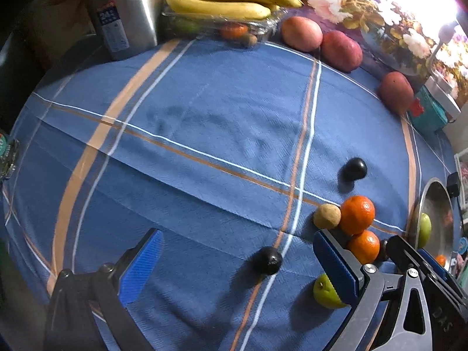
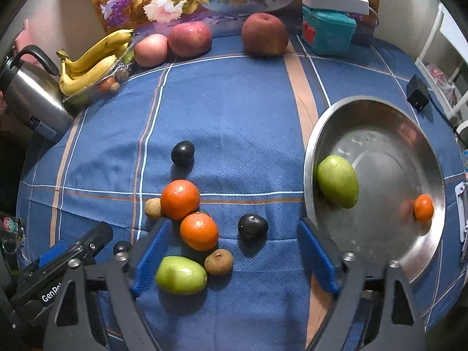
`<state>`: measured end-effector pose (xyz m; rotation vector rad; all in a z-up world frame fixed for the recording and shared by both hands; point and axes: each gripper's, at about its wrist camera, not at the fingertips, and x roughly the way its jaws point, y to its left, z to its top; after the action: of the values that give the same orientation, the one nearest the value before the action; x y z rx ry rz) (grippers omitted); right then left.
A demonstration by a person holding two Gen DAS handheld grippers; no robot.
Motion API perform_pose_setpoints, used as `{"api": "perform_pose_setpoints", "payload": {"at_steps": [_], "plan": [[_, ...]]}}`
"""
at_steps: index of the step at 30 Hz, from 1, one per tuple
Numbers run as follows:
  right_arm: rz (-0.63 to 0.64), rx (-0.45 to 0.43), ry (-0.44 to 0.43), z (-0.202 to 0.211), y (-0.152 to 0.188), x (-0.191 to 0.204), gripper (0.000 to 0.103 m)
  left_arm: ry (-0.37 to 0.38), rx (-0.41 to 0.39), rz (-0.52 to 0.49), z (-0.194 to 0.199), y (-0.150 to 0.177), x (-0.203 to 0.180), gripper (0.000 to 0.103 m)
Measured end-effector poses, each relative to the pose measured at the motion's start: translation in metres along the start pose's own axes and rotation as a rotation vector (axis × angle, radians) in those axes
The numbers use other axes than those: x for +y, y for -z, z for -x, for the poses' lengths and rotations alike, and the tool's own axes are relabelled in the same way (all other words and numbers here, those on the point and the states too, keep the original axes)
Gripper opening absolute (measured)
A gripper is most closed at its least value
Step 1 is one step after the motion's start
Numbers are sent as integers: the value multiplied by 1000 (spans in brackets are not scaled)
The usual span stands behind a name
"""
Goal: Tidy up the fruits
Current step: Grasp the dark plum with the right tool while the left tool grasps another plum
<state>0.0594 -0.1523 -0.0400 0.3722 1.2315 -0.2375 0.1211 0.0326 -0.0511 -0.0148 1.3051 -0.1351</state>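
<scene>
Loose fruit lies on the blue cloth: two oranges (image 2: 180, 199) (image 2: 199, 231), a green fruit (image 2: 180, 275), two brown fruits (image 2: 218, 262) (image 2: 153, 208) and dark plums (image 2: 252, 227) (image 2: 182, 153). A steel bowl (image 2: 409, 242) at the right holds a green fruit (image 2: 337, 181) and a small orange (image 2: 423, 208). My right gripper (image 2: 234, 260) is open and empty, its jaws around the near fruit cluster. My left gripper (image 1: 237, 266) is open and empty just above a dark plum (image 1: 268, 260). The oranges (image 1: 357, 215) and green fruit (image 1: 324, 292) sit by its right finger.
At the back stand bananas (image 2: 93, 61) on a clear tray, three red apples (image 2: 264, 38), a teal box (image 2: 327, 33) and a steel kettle (image 2: 32, 99). A black block (image 2: 417, 93) lies behind the bowl. A floral picture leans against the wall.
</scene>
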Motion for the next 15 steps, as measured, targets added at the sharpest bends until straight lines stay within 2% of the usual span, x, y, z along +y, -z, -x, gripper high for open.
{"api": "perform_pose_setpoints", "payload": {"at_steps": [8, 11, 15], "plan": [[-19, 17, -21, -8, 0, -8, 67, 34, 58, 9, -16, 1, -6, 102], [-25, 24, -24, -12, 0, -10, 64, 38, 72, 5, -21, 3, -9, 101], [-42, 34, -18, -15, -1, -15, 64, 60, 89, 0, -27, 4, -13, 93]]}}
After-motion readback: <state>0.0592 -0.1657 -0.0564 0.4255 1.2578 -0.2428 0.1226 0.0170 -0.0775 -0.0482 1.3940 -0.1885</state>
